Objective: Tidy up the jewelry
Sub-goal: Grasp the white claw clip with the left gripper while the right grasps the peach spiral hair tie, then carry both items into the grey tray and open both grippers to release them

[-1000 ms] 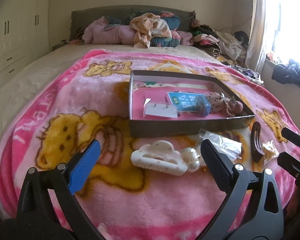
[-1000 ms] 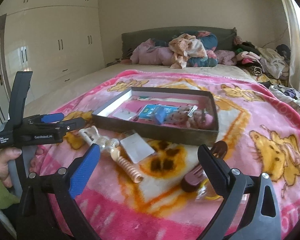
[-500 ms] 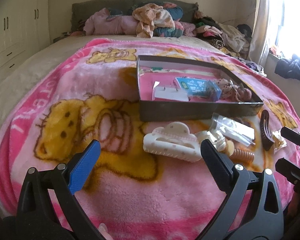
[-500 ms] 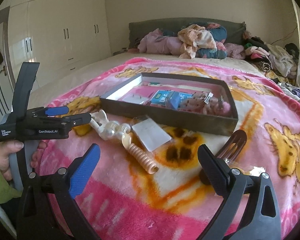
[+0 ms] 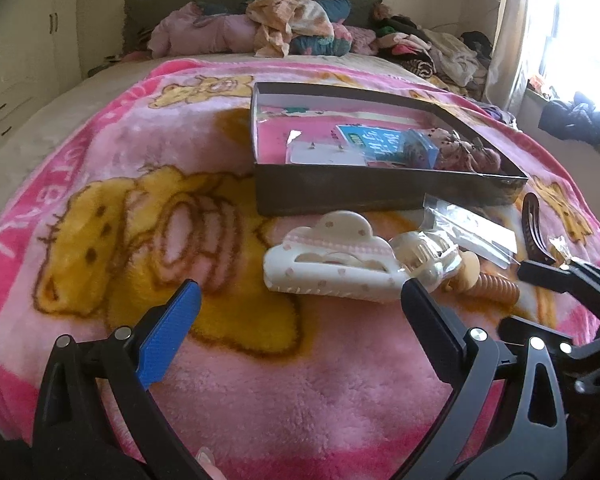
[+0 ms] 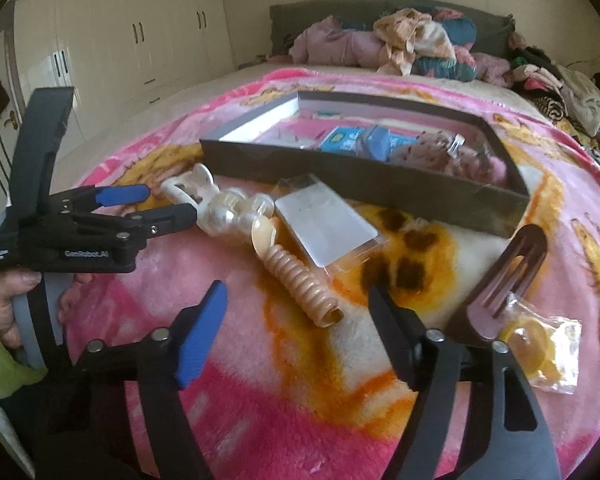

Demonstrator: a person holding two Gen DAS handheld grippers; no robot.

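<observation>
fluffy plush blanket point(image 5: 300, 380), glossy white plastic hair claw point(image 5: 332, 268), matt dark cardboard box point(image 5: 360, 192), crinkly clear plastic bag point(image 6: 548, 352), ribbed glossy hair clip point(image 6: 300, 280)

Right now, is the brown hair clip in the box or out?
Out. The brown hair clip lies on the blanket, outside the box, near its corner.

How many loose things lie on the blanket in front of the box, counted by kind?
Hair clips: 3 (large white clip, pearly clip, brown clip)
Spiral hair ties: 1
Clear plastic packets: 2 (flat packet, small packet)
Total: 6
</observation>
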